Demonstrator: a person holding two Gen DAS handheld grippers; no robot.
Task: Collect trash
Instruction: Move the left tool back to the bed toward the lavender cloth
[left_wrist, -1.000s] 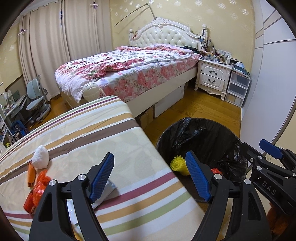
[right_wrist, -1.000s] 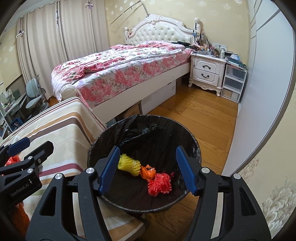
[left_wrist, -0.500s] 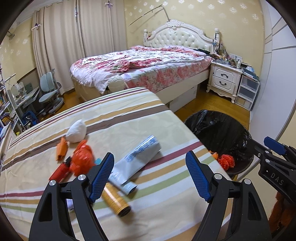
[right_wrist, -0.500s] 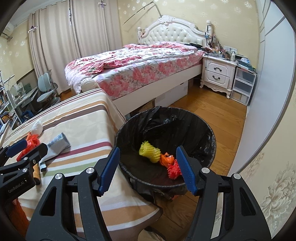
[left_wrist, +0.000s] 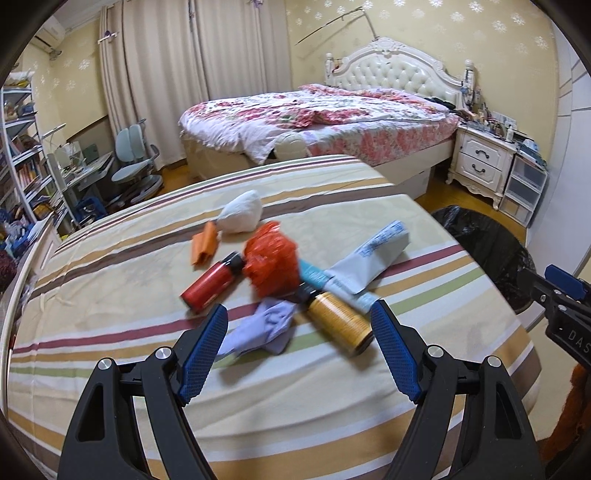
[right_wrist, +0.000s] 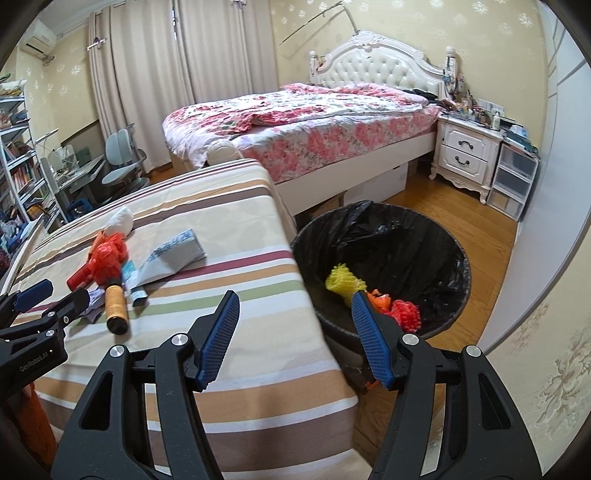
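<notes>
The left tool (left_wrist: 297, 350) hangs with its jaws spread and nothing between them, over the near part of the striped bed (left_wrist: 110, 369), and the trash heap lies straight ahead of it and just beyond its tips. Closest is a crumpled purple cloth (left_wrist: 264, 328), a little left of the midline between the blue fingers (left_wrist: 205, 350). Just right of the cloth lies a yellow can (left_wrist: 338, 323), its long axis running from the far left towards the near right, so its near end points at the right finger. Beyond these sit a crumpled red bag (left_wrist: 271, 264), a red bottle (left_wrist: 210, 282) lying aslant to the left, a grey mailer bag (left_wrist: 369, 260) stretching away to the right, then an orange scrap (left_wrist: 203, 243) and a white wad (left_wrist: 240, 216) farthest off. The left tool is clearly the nearer one to this heap; my guess is the cloth or the can comes next. The right tool (right_wrist: 293, 338) is likewise open and empty, over the bed's right edge, with the heap well off to its left. Just beyond and right of it, on the floor beside the bed, stands the black-lined bin (right_wrist: 454, 258), holding a yellow foam net (right_wrist: 343, 282), an orange scrap and a red net.
</notes>
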